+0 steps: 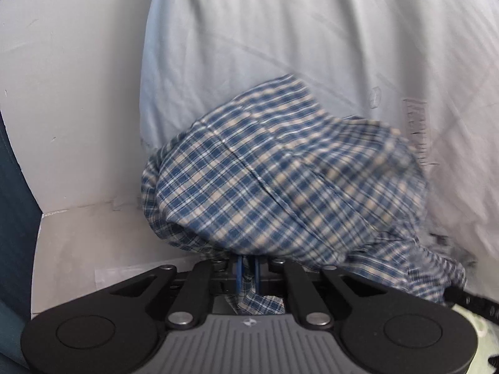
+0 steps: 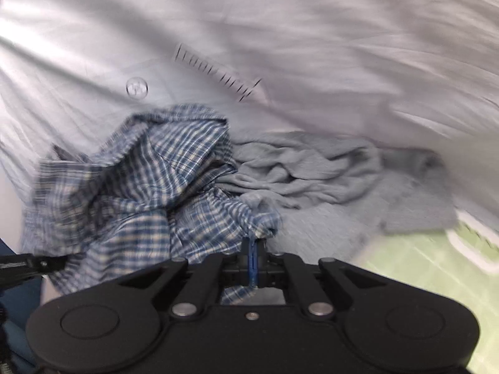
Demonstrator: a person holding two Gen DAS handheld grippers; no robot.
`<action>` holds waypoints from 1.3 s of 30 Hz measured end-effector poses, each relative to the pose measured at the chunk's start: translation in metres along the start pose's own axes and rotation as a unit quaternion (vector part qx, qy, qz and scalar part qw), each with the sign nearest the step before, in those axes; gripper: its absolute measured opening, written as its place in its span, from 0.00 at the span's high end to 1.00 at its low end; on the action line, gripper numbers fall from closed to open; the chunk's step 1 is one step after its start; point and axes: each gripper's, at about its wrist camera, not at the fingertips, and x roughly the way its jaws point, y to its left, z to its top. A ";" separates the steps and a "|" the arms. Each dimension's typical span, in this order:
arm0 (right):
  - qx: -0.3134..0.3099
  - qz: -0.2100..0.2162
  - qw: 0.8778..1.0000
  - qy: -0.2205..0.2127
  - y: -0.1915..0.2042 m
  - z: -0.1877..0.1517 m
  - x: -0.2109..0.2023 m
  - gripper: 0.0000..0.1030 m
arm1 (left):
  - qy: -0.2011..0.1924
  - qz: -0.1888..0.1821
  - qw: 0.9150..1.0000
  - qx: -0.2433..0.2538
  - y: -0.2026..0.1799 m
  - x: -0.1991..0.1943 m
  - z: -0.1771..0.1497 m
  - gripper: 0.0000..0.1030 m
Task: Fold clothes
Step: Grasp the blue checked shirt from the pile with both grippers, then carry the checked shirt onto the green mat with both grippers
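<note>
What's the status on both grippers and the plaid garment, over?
Left gripper and right gripper both clamped on blue-and-cream plaid garment, bunched, unfolded. Crumpled grey knit garment alongside on pale sheet.

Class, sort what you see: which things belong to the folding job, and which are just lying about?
In the job: plaid shirt, left gripper, right gripper, both pinching the shirt.
Lying about: grey towel, pale bedsheet, green floor.
</note>
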 end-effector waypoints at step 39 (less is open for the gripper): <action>0.272 -0.361 0.888 -0.079 -0.203 -0.350 -0.550 0.63 | 0.313 -0.244 0.913 0.090 -0.131 -0.185 -0.283 0.60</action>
